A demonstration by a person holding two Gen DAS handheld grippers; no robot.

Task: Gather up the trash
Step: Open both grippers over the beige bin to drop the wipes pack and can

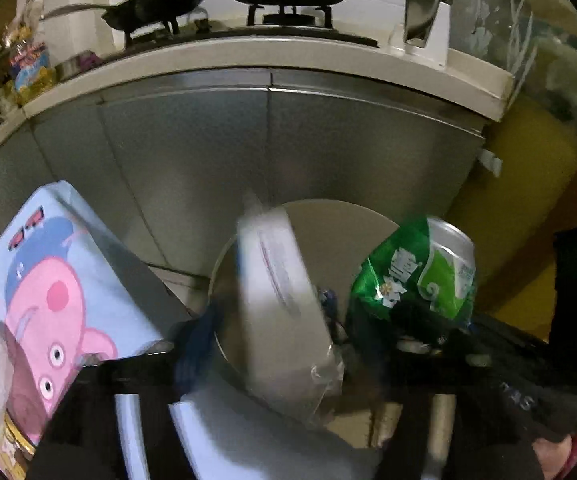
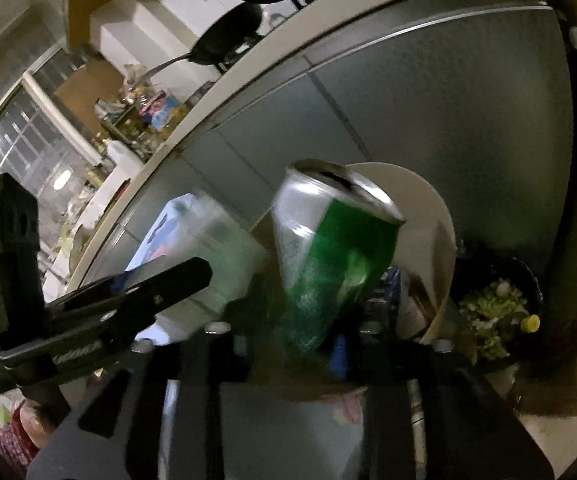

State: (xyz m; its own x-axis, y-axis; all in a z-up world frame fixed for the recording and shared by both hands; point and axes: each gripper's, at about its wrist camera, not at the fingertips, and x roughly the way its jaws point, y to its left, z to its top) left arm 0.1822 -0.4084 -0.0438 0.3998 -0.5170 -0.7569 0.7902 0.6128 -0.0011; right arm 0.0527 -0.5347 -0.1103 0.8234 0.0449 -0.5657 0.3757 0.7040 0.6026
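Note:
A crumpled green drink can (image 2: 336, 256), blurred and tilted, hangs between the fingers of my right gripper (image 2: 316, 308), whose pads stand apart from it. In the left wrist view the same can (image 1: 420, 272) shows at the right. A white carton (image 1: 280, 292), also blurred, sits between the wide fingers of my left gripper (image 1: 262, 324), with a gap on its left side. Both hang in front of the raised round lid (image 1: 340, 224) of a bin. The bin (image 2: 528, 272) has a black liner holding green food scraps (image 2: 488, 312).
A steel cabinet front (image 1: 248, 140) rises just behind the bin, under a counter with pans (image 1: 160, 0) on a stove. A light-blue cartoon-pig box (image 1: 60, 280) stands close at the left. A yellow wall (image 1: 528, 168) lies to the right. A yellow cap (image 2: 530, 322) lies among the scraps.

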